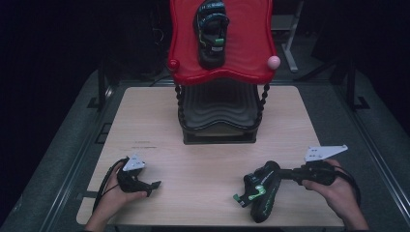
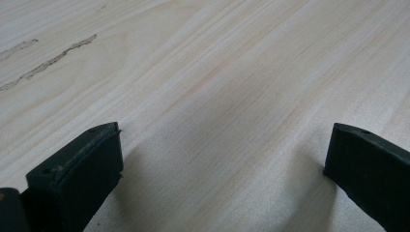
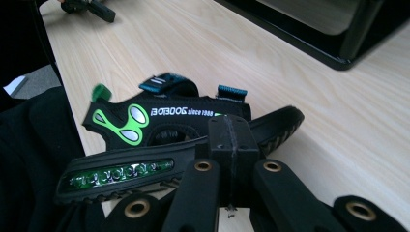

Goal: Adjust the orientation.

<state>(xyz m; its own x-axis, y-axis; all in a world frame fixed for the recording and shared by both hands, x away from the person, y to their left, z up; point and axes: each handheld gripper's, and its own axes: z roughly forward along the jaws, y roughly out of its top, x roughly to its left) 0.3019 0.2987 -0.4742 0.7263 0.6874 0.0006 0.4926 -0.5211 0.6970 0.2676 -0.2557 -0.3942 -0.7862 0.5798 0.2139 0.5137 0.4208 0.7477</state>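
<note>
**A:** so where's the shoe at right now?

**B:** the black sandal with green trim and a green-lit strip along its sole (image 1: 259,192) sits near the front edge of the light wooden table (image 1: 203,169), right of centre. It's tipped onto its side, sole edge facing the right gripper's camera, straps (image 3: 167,84) pointing to the far side. "since 1988" is printed on the side panel.

**A:** and the claw on it?

**B:** right gripper (image 1: 283,175) is pinching it. In the right gripper view both black jaws are pressed together on the sandal's sole rim, around the middle of the shoe. The person's right hand (image 1: 338,193) holds the handle, off to the right of the sandal.

**A:** other one?

**B:** left gripper (image 1: 155,185) rests near the front left of the table, well apart from the sandal, in the left hand (image 1: 116,193). Jaws spread wide, just bare wood between them.

**A:** anything further back?

**B:** a two-tier rack with a red wavy plastic top shelf (image 1: 251,48) stands at the far middle of the table, with a second matching black sandal (image 1: 211,31) lying on top. Lower black shelf (image 1: 217,113) underneath.
</note>
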